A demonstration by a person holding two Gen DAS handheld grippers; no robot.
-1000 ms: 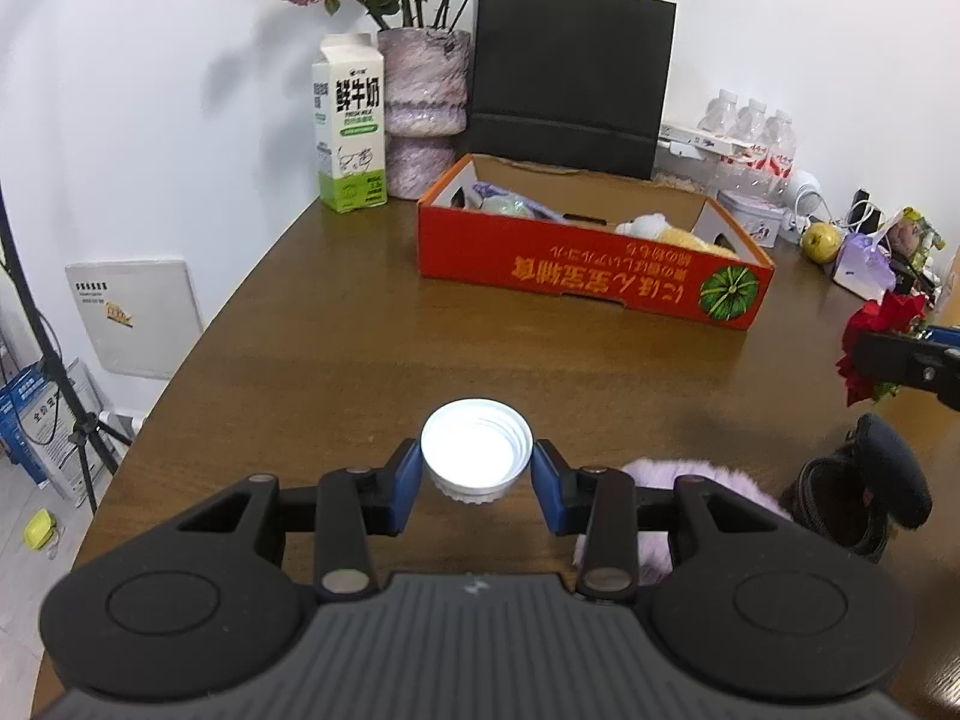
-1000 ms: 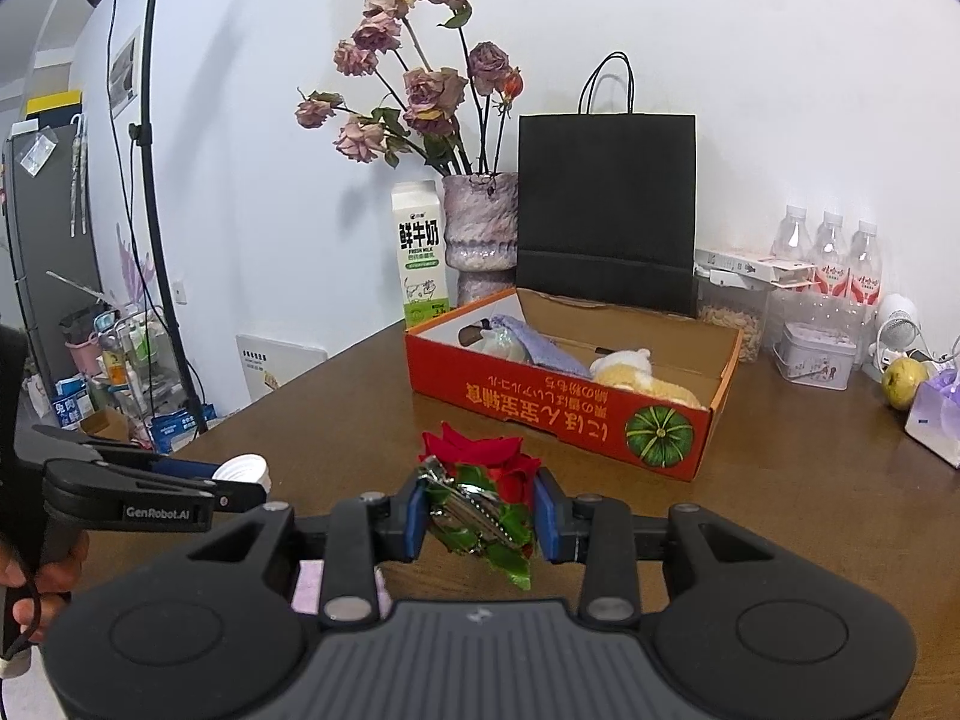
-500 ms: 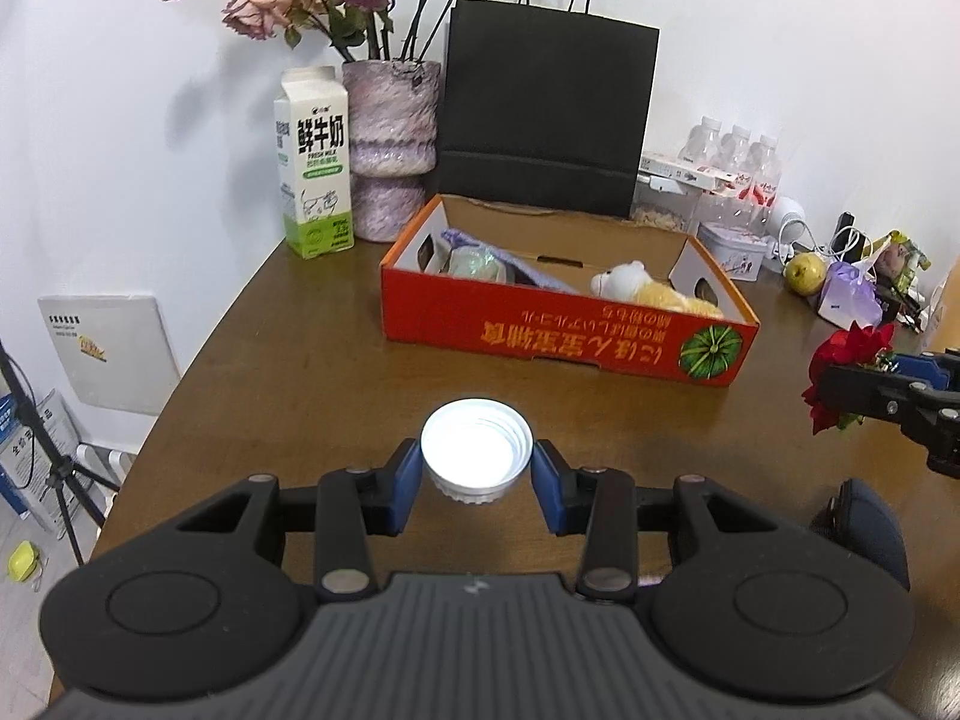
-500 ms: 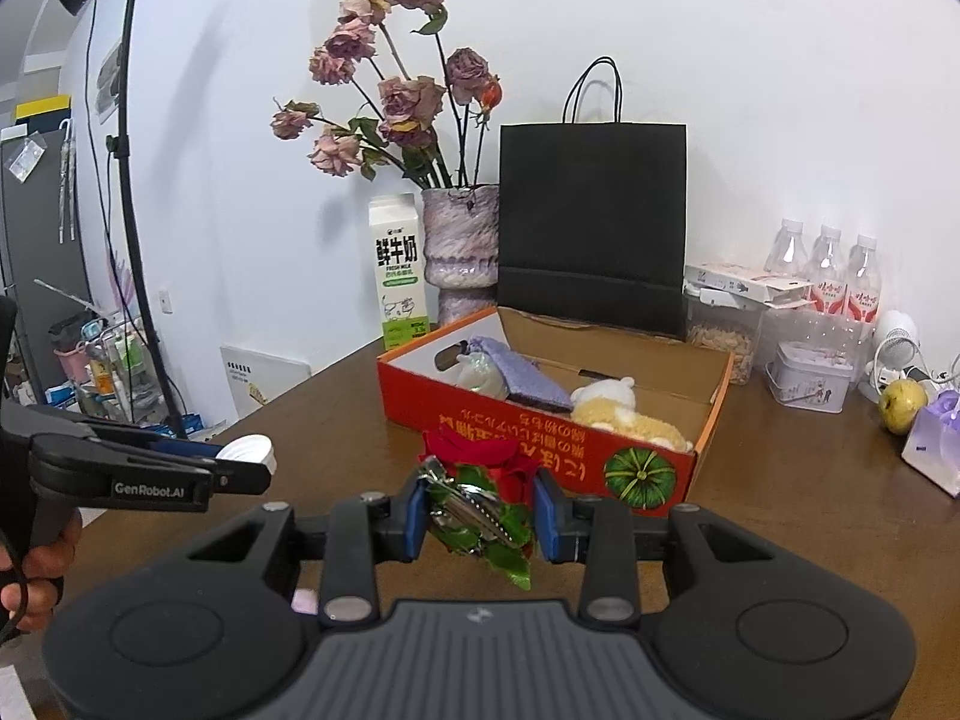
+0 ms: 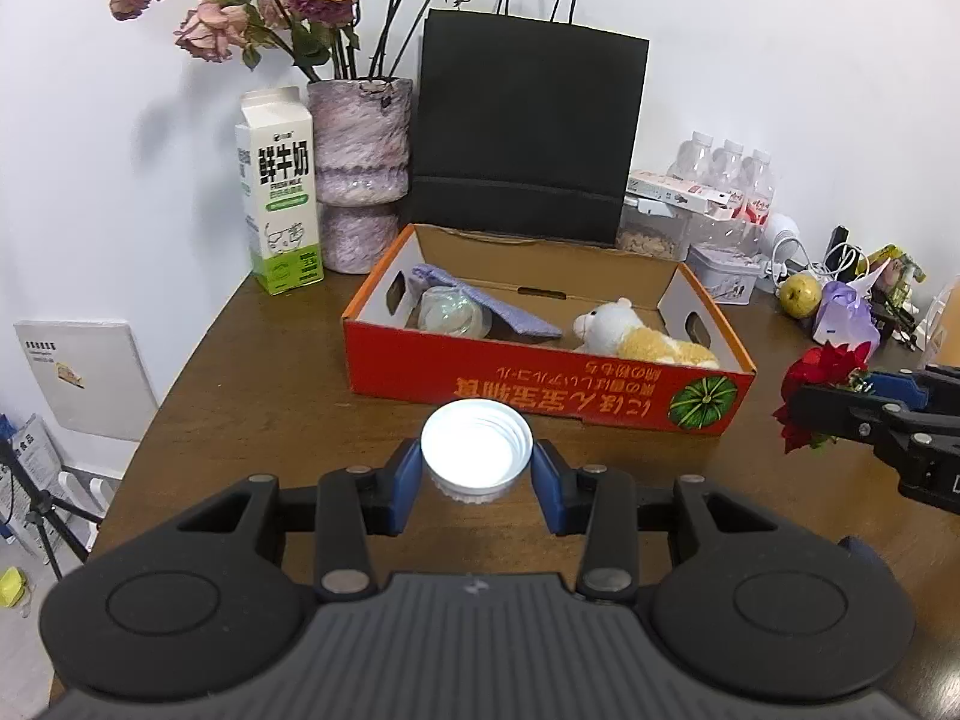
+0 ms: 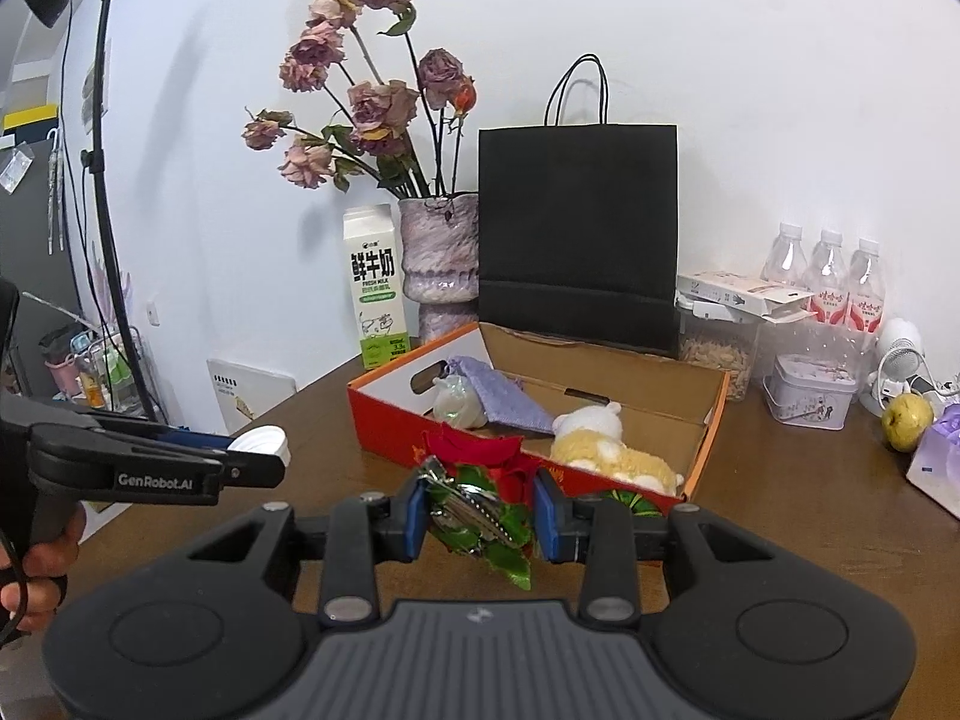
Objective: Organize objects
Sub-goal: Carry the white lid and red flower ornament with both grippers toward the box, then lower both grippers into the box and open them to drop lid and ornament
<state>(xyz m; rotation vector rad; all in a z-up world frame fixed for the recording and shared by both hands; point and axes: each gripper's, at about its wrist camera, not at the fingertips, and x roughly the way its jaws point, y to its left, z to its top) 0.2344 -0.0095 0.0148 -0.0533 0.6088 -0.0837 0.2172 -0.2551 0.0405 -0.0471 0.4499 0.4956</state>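
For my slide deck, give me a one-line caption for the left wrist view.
Left claw holds a white bottle cap in front of an orange cardboard box containing a plush toy.

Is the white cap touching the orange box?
Apart. In the right wrist view the white cap sits pinched in the left gripper, up in the air, with bare table between it and the orange box.

A lived-in home or small studio room is showing here: a wooden tabletop (image 5: 252, 396) is standing against a white wall, carrying a vase of dried roses (image 5: 360, 138), a milk carton (image 5: 279, 192), a black paper bag (image 5: 528, 138), water bottles (image 6: 831, 282) and a pear (image 6: 906, 411), while a light stand (image 6: 99, 150) is rising beside cluttered shelves.
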